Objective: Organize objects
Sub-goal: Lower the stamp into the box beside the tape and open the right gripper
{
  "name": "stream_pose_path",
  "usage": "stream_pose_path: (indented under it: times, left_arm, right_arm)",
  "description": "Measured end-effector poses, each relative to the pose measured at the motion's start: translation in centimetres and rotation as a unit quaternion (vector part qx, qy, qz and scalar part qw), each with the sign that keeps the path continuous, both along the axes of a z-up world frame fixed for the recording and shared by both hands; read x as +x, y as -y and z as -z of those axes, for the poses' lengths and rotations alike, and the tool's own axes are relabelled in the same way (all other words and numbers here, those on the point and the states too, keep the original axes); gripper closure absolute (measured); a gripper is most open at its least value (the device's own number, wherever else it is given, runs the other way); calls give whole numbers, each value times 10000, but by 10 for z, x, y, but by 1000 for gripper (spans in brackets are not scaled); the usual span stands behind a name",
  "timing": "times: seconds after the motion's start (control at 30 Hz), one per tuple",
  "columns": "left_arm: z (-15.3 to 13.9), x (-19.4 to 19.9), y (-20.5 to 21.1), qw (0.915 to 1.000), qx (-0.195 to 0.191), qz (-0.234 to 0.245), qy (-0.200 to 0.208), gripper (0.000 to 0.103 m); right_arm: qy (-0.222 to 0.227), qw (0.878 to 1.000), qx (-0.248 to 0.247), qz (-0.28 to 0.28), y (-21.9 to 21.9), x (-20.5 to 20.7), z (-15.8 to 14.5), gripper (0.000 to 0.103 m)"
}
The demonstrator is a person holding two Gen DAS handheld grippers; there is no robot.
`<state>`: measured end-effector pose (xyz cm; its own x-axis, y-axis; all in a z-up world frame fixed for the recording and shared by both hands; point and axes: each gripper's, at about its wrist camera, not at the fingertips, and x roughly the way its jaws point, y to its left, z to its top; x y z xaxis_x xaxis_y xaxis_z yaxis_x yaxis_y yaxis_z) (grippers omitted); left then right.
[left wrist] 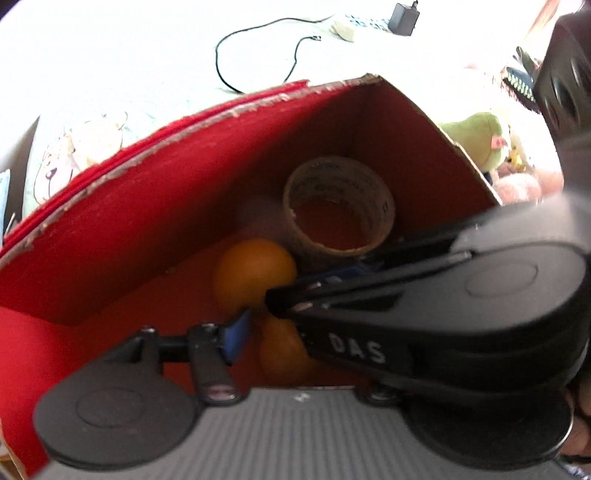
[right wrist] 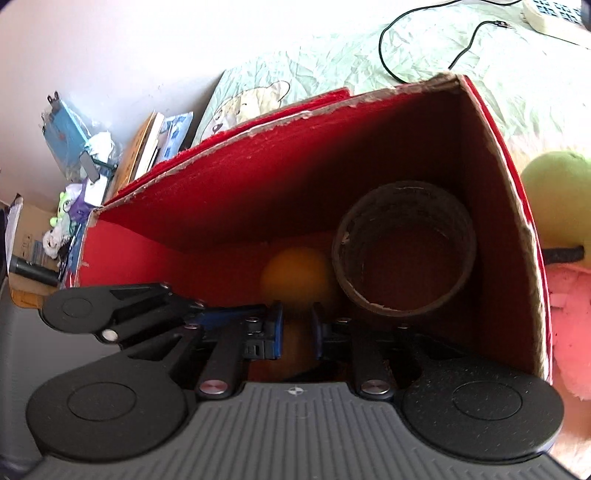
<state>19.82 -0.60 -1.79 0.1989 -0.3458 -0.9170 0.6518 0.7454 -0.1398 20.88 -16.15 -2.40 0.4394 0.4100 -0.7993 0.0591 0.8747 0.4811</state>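
Note:
An open red cardboard box [right wrist: 258,192] holds a brown tape roll [right wrist: 404,251] at the far right and two orange balls. One ball [left wrist: 255,273] rests beside the roll. The other ball [left wrist: 284,354] lies nearer, in the open span of my left gripper [left wrist: 291,343]. That gripper's blue left pad stands clear of the ball, and its right finger is hidden. My right gripper [right wrist: 296,332] reaches in from the right in the left wrist view. It is shut to a narrow slit over the near ball [right wrist: 295,350], and its pads grip nothing.
The box stands on a pale green sheet [right wrist: 424,48]. Behind it lie a black cable [left wrist: 221,55] and a white power strip [left wrist: 347,27]. Green [right wrist: 554,192] and pink [right wrist: 569,332] plush toys press against the box's right wall. Books and clutter [right wrist: 144,147] are stacked at the left.

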Motion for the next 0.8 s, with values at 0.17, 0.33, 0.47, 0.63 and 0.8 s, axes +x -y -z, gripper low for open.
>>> stream_pose_path:
  times: [0.17, 0.33, 0.47, 0.63, 0.8]
  left_arm:
    - [-4, -6, 0, 9997, 41, -84, 237, 41]
    - [-8, -3, 3, 9986, 131, -65, 516, 40]
    - [-12, -5, 2, 9966, 185, -129, 798, 40]
    - [-23, -23, 3, 9865, 451, -301, 1543, 40]
    - [-35, -36, 2, 9814, 599, -485, 1757, 40]
  right_arm:
    - [268, 9996, 48, 99, 3, -10, -3, 84]
    - [630, 9974, 308, 143, 12, -15, -10, 84]
    - [911, 9950, 7, 417, 12, -25, -19, 83]
    - [1000, 9923, 164, 717, 16, -39, -22, 83]
    - [1180, 9900, -22, 775, 14, -53, -30, 81]
